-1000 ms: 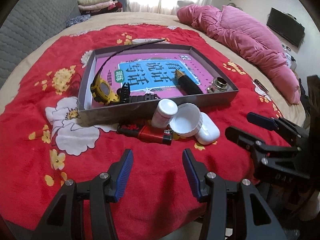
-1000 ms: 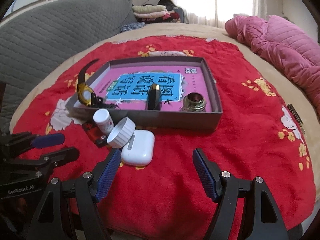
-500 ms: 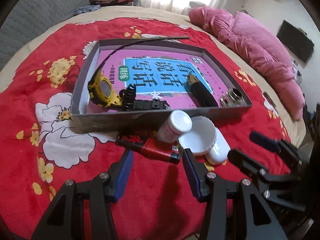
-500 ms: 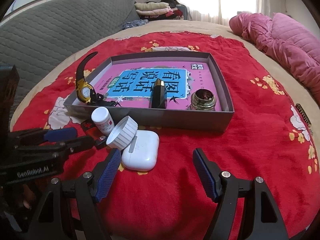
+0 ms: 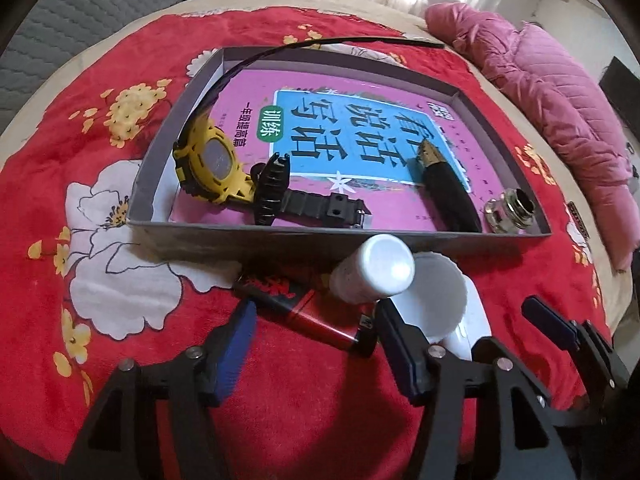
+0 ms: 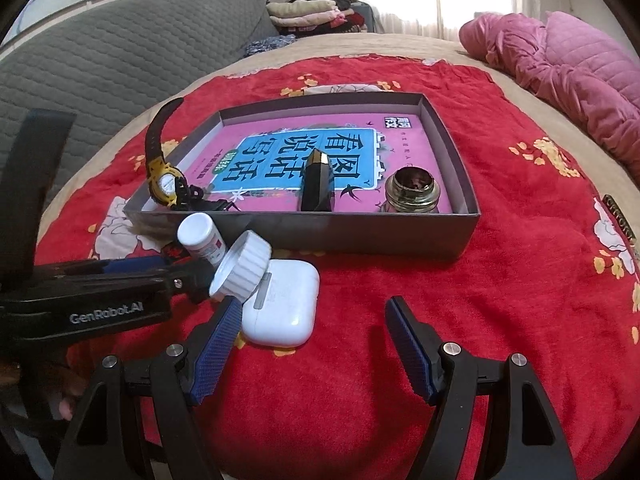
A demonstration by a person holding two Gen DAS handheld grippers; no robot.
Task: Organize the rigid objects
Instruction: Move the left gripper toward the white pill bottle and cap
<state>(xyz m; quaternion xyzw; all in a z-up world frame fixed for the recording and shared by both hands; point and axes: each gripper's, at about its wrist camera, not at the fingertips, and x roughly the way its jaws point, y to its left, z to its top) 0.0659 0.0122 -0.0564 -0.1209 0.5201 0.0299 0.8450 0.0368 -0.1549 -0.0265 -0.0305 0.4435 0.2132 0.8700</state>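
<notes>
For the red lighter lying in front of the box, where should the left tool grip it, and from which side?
Grip the red lighter across its narrow middle, coming down from above and the near side. It lies flat on the blanket, long axis crosswise between the open left tool fingers; the white bottle crowds its far right end.

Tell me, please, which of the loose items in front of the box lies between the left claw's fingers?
The red lighter; the white bottle, white lid and earbud case lie further right.
</notes>
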